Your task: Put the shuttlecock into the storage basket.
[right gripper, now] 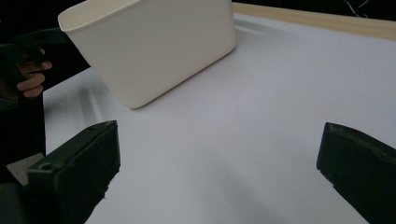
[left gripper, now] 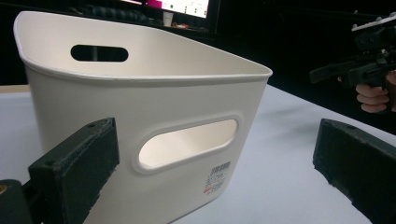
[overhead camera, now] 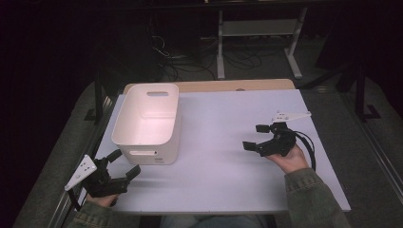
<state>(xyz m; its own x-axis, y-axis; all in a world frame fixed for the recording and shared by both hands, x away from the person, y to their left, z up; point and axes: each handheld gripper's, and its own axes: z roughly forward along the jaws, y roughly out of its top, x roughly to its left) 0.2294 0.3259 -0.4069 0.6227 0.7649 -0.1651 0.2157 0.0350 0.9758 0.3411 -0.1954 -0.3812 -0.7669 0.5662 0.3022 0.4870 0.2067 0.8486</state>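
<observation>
The white bin stands at the table's left rear. The left gripper sits low at the near left corner, jaws spread wide and empty, aimed at the bin's handle slot (just short of it). The right gripper, well apart, points leftward, jaws likewise gaping, with nothing between them.

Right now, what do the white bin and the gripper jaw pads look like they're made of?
The white bin looks like moulded plastic: smooth, slightly glossy, thin even walls, cut-out handles, a barcode sticker. The pads on the left gripper look like matte black foam or rubber, going by their dull, rough-edged surface; which one, I can't tell.
</observation>
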